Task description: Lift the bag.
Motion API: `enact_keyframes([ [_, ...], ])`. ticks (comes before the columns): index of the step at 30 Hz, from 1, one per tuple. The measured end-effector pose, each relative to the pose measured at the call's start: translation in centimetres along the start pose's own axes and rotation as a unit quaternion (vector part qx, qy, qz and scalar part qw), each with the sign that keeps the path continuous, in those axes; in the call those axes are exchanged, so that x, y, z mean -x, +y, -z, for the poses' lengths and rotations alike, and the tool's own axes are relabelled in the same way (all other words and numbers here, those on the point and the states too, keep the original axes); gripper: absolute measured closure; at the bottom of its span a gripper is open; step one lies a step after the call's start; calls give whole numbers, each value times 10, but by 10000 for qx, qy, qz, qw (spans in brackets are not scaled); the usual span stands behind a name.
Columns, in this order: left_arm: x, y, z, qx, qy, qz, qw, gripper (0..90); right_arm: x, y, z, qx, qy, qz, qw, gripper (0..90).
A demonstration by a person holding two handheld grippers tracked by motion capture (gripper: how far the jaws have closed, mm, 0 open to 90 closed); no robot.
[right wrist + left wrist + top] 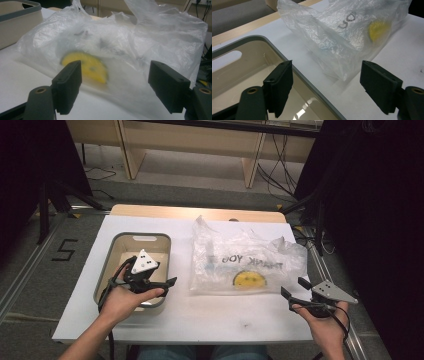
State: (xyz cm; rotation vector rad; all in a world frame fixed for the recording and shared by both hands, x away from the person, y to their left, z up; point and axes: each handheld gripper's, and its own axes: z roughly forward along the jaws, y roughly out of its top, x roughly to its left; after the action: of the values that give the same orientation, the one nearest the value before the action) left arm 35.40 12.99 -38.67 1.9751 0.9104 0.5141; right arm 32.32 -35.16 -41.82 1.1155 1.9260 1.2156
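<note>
The left gripper has its fingers spread wide with nothing between them, hanging over the right rim of the grey tub. The right gripper is just as wide open and empty, low over the white worktop near the front right corner of the plastic bag.

The bag lies crumpled on the worktop just beside the tub. It reads "THANK YOU", upside down from above, with what looks like a yellow smiley print below.

Both hands come in from the front edge; the left hand grips from behind, and the right hand does likewise.
</note>
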Motion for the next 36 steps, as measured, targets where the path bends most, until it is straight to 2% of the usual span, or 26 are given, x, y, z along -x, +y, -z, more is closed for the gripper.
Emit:
enact_keyframes([
  [13, -9, -14, 5, 15, -207, -47, 9998, 262, -3, -13, -2, -135, 151, -64, 9998, 284],
  [23, -14, -21, 8, 53, -85, 56, 9999, 262, -5, -19, -2, -165, 160, -79, 9997, 284],
  [36, -10, -22, 6, 56, -122, -10, 9999, 260, -5, -25, -4, -186, 186, -110, 9996, 286],
])
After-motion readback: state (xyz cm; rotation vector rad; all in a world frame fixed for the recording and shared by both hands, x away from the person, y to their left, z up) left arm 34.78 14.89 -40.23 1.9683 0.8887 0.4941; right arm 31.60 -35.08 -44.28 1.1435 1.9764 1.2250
